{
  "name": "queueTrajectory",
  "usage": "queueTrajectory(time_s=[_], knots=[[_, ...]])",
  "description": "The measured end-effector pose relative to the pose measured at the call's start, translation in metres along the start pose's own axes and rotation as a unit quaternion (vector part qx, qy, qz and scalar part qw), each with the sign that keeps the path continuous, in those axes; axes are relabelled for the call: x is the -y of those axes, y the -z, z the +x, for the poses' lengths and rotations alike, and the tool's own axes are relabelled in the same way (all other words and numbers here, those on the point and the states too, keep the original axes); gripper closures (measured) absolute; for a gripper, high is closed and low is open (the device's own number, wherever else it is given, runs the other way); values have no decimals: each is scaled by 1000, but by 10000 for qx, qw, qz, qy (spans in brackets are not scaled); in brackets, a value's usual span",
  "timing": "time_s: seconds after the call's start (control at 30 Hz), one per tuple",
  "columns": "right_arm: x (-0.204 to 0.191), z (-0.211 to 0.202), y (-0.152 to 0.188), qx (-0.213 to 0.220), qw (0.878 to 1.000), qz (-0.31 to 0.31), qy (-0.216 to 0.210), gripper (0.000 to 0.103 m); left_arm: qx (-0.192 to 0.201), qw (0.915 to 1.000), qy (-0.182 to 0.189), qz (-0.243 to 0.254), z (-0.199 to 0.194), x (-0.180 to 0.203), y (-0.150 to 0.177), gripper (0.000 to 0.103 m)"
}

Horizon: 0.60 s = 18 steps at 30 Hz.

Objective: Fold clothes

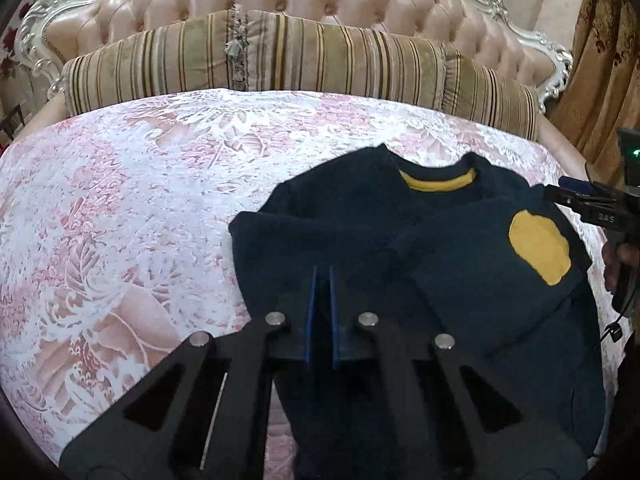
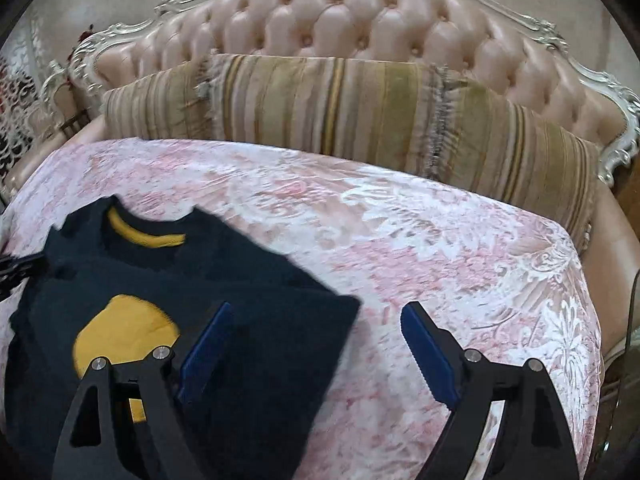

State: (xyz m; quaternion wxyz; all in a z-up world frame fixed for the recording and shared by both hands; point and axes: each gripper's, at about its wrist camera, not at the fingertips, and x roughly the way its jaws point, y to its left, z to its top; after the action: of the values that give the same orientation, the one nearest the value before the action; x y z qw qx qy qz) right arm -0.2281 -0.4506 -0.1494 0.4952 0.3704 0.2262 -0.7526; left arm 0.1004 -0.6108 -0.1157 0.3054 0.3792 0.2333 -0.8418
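We have the navy sweater [image 1: 360, 232] spread flat on the bed [image 1: 120, 200], collar toward the striped pillows [image 1: 300, 60] and both sleeves already laid in over the chest, probably so the body can be doubled next. Our left gripper [image 1: 322, 276] hangs over its lower left part, jaws closed with no cloth visibly between them. Our right gripper [image 2: 316, 320] is wide open and empty, straddling the sweater's right edge.
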Motion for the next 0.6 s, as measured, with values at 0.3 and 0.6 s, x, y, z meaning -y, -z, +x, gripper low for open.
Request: queueTrajectory(time_s=[0.3, 0.6], knots=[[37, -10, -6, 89, 9938, 614, -928, 16, 192, 9994, -254, 119, -3, 5, 3, 95], [-18, 31, 14, -752, 9949, -489, -459, 17, 236, 9961, -835, 177, 3, -4, 7, 97]])
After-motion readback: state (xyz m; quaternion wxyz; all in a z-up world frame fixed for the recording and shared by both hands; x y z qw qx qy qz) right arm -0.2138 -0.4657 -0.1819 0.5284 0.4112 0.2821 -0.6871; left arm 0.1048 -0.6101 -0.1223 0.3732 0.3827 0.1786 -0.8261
